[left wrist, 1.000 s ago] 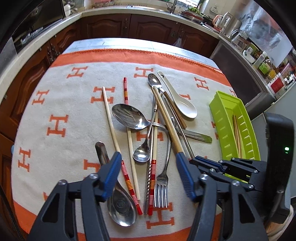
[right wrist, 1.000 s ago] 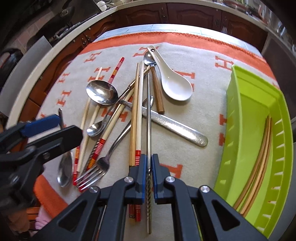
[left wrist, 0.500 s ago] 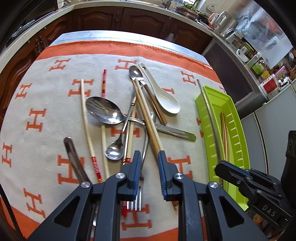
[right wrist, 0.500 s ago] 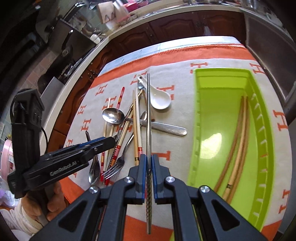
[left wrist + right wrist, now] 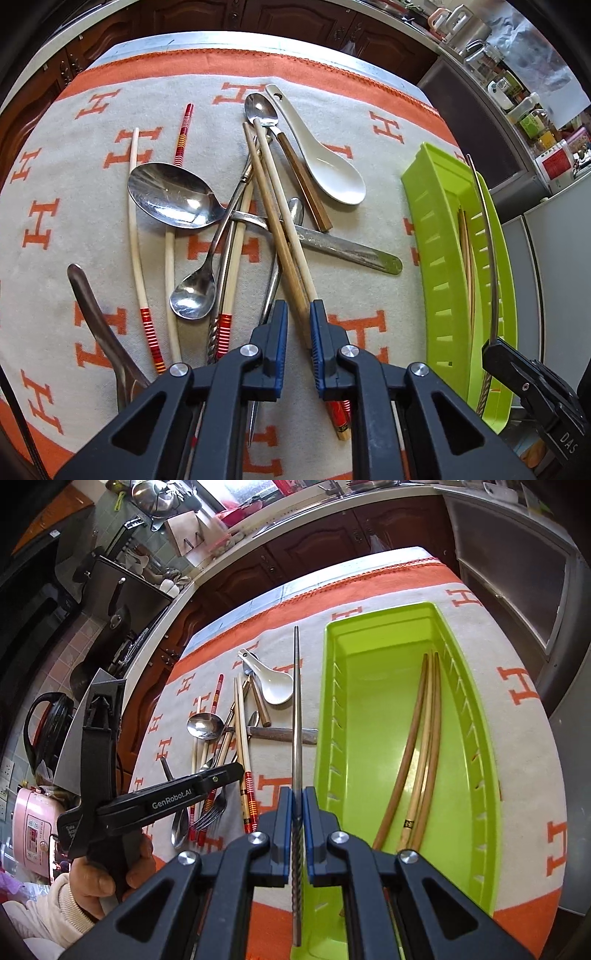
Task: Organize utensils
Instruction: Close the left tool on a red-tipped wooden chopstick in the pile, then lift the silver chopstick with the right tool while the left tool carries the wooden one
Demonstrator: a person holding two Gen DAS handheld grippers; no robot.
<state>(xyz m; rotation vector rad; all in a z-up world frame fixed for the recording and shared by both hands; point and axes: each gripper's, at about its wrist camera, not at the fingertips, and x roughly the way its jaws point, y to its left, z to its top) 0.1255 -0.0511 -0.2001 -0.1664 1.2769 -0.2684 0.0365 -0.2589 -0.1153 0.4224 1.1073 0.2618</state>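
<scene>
My left gripper [image 5: 298, 321] is low over the utensil pile on the orange and cream cloth [image 5: 74, 221]. Its jaws are closing on a pair of wooden chopsticks [image 5: 275, 206], which cross between the blue pads and touch them. My right gripper [image 5: 297, 805] is shut on a metal chopstick [image 5: 296, 701] with a twisted handle. It holds the chopstick in the air over the left wall of the green tray [image 5: 322, 720]. Three wooden chopsticks [image 5: 424, 738] lie inside the tray. The left wrist view shows the metal chopstick [image 5: 487, 240] above the tray [image 5: 436, 258].
The pile holds a large steel spoon [image 5: 173, 199], a white ceramic spoon [image 5: 332, 173], a small spoon [image 5: 194, 295], red-banded chopsticks [image 5: 138, 240] and a fork [image 5: 214, 812]. A hand [image 5: 103, 878] holds the left gripper's handle. Kitchen counters and cabinets surround the table.
The left gripper went from wide open to nearly shut and sank onto the wooden chopsticks. The right gripper lifted the metal chopstick off the pile and carried it right, over the tray's edge.
</scene>
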